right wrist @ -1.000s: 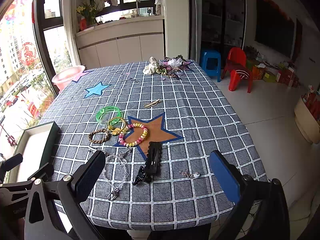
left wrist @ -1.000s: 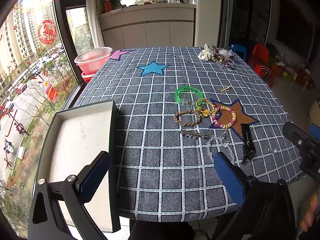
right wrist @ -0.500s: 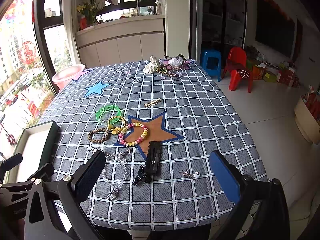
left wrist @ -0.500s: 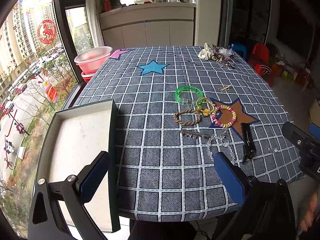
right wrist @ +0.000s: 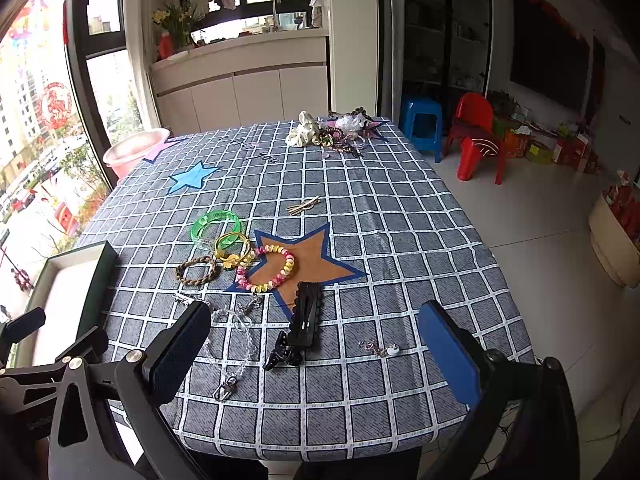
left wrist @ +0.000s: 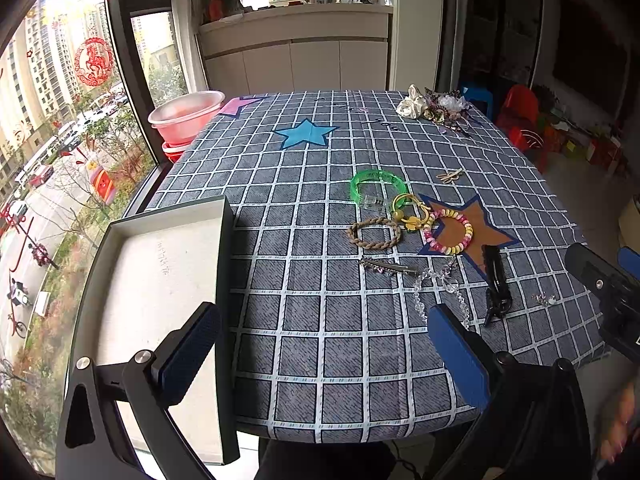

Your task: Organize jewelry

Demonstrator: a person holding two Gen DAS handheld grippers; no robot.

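1. Both sets of jaws are spread wide with nothing in them: left gripper (left wrist: 320,354) is off the near table edge, right gripper (right wrist: 316,350) hangs over the near part of the cloth.
2. Closest to your right gripper: black hair clip (right wrist: 303,322) almost dead centre between the fingers, crystal chain (right wrist: 234,334) just by the left finger, small earring (right wrist: 380,348) to the right.
3. Further out, a tight cluster: beaded bracelet (right wrist: 266,268), yellow bangle (right wrist: 232,245), green bangle (right wrist: 216,224), braided bracelet (right wrist: 197,270). Some touch or overlap.
4. The tray (left wrist: 160,280) sits at the table's left edge, in front of your left gripper. Probably the drop target.
5. My call: start with the hair clip. It's isolated and rigid. Come straight down and close across its narrow width.
6. The chain will likely drag and snag on the silver barrette (left wrist: 390,267); pinch it near the clasp and lift slowly.
7. Pull cluster pieces from the outer edge so you don't hook the neighbours.
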